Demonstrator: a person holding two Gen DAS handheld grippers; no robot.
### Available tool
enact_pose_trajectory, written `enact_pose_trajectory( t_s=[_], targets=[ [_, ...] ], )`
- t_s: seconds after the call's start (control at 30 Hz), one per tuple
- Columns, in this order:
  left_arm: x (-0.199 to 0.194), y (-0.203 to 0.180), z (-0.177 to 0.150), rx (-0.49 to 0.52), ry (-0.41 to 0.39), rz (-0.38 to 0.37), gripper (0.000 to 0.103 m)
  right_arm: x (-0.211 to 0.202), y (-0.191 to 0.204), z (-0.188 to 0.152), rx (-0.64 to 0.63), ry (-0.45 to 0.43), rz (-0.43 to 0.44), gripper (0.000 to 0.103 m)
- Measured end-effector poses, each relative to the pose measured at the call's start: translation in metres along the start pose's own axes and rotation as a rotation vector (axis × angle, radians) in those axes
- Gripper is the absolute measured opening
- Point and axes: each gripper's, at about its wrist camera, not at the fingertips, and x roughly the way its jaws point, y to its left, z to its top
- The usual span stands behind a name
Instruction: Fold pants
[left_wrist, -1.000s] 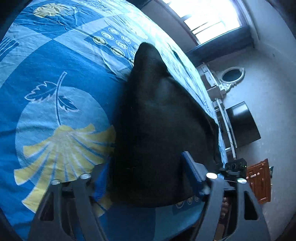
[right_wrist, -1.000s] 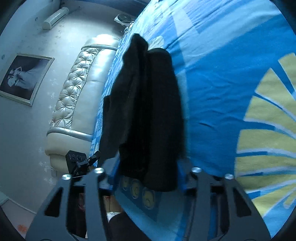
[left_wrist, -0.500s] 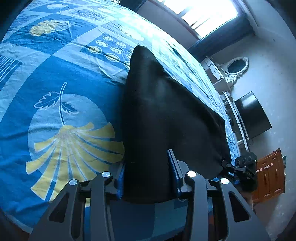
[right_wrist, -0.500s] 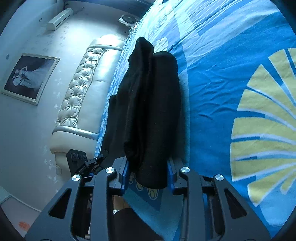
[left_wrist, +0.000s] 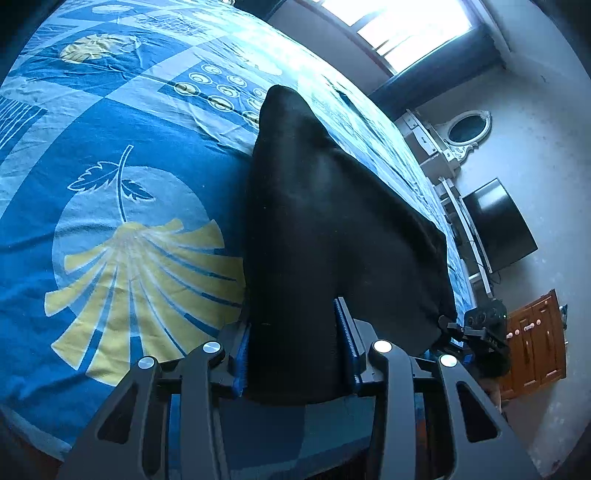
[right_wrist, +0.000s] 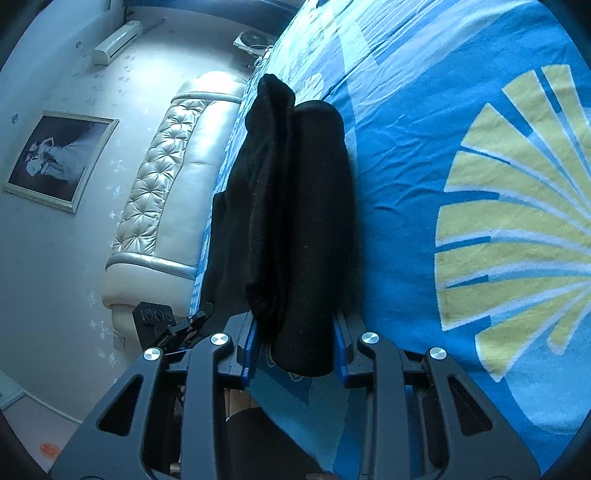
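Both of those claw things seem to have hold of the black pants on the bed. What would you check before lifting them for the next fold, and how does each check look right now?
1. Left gripper clamped on the black pants: ok, the cloth fills the gap between its blue pads.
2. Right gripper clamped on the pants: ok, the bunched end sits between its pads.
3. All layers caught in each grip: cannot tell, the cloth is too dark.
4. Pants lie flat: not ok, in the right wrist view they are bunched in long folds.
5. Blue bedsheet not pinched along with the cloth: cannot tell.
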Motion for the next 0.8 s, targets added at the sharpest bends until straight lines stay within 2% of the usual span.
enact_pose_trajectory(
  t_s=[0.13, 0.3, 0.4, 0.6, 0.8],
  targets=[
    [0.003, 0.003, 0.001, 0.004, 0.004, -0.004, 0.044, 0.001, -0.002, 0.000, 0.000, -0.008, -0.008, 0.034],
    [0.003, 0.004, -0.001, 0.054, -0.026, 0.052, 0.070, 0.001, 0.003, -0.001, -0.008, -0.015, -0.026, 0.042],
    [0.004, 0.008, -0.002, 0.044, -0.037, 0.041, 0.076, 0.002, 0.004, -0.002, -0.004, -0.022, -0.018, 0.045],
    [0.006, 0.012, 0.000, 0.031, -0.038, 0.022, 0.079, -0.002, -0.001, -0.002, 0.015, -0.034, 0.036, 0.053],
    [0.008, 0.008, -0.002, 0.070, -0.041, 0.007, 0.085, -0.008, -0.007, -0.002, 0.026, -0.049, 0.078, 0.053]
  ],
)
